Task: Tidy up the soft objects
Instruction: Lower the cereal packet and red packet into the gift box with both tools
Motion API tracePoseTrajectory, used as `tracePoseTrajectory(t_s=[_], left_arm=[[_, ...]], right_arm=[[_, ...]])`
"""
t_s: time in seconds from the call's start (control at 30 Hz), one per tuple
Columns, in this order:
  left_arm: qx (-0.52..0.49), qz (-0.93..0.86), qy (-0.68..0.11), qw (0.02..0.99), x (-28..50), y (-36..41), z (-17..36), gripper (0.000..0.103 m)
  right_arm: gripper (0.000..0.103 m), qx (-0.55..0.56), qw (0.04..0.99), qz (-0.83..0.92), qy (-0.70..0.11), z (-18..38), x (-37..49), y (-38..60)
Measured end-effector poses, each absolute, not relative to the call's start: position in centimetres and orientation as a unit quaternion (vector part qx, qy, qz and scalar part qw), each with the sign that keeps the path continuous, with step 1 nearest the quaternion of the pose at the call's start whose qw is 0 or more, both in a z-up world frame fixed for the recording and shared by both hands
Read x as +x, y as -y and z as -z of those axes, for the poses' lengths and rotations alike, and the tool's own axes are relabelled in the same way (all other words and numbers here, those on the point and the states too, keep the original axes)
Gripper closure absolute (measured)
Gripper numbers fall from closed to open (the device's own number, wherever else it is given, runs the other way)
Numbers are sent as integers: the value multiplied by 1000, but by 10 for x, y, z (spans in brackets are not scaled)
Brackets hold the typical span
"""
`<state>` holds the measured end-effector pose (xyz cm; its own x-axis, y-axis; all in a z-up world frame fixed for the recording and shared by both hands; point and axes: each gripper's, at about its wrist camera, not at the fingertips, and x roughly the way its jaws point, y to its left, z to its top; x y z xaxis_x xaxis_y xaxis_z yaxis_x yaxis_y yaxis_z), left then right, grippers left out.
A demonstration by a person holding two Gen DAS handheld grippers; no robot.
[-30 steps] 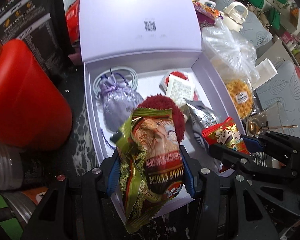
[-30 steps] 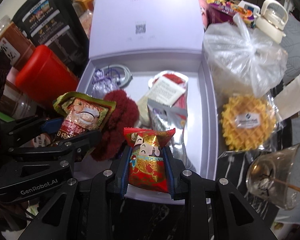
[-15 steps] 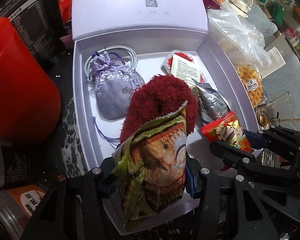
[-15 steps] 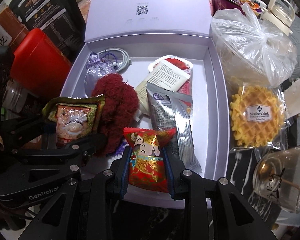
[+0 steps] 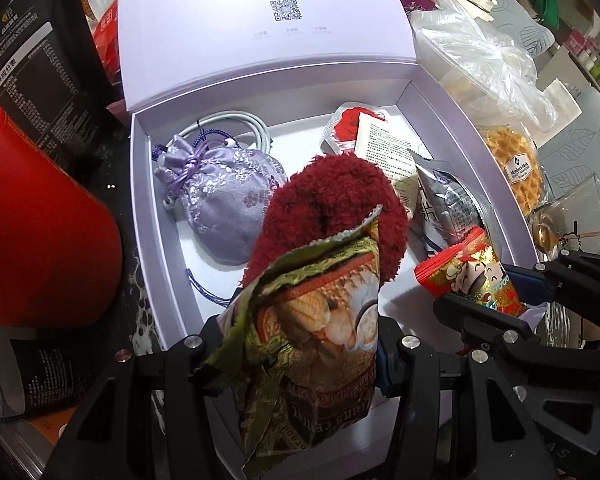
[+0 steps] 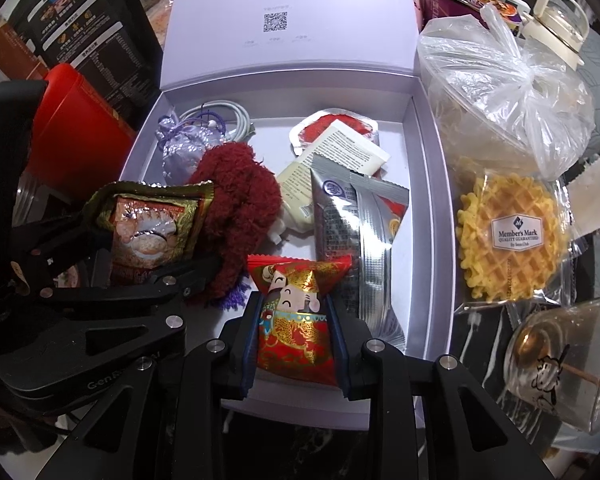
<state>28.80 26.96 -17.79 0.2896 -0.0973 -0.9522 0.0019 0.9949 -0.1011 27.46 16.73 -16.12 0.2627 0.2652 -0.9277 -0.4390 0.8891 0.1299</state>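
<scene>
Soft crinkled green-and-orange snack packet (image 5: 320, 344) is being pinched by left tongs (image 5: 300, 344) over the open lilac box (image 5: 148, 208). Right tongs (image 6: 296, 320), at its three o'clock, are pinching a red-and-gold foil sachet (image 6: 296, 320), both poised for dropping in.

The wrapped waffle (image 6: 510, 240) lies just right of the open purple box (image 6: 432, 184). Its white sticker reads "Member's Mark" and, smaller, "QUALITY GUARANTEED". The box lid (image 6: 288, 12) stands up at the back and shows a square black code with tiny words under it, too small to read. Left of the box, the black arm of the left gripper (image 6: 148, 248) reads "GenR", and the rest is hidden. The silver packet (image 6: 340, 216) inside the box has small print that cannot be read.
</scene>
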Motion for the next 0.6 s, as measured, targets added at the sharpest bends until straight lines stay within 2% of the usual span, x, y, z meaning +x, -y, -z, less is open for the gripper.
tracePoseTrajectory(t_s=[0.6], left_arm=[[-60, 25, -609, 790, 297, -278, 178, 51]], right_arm=[[65, -81, 795, -211, -563, 141, 278, -154]])
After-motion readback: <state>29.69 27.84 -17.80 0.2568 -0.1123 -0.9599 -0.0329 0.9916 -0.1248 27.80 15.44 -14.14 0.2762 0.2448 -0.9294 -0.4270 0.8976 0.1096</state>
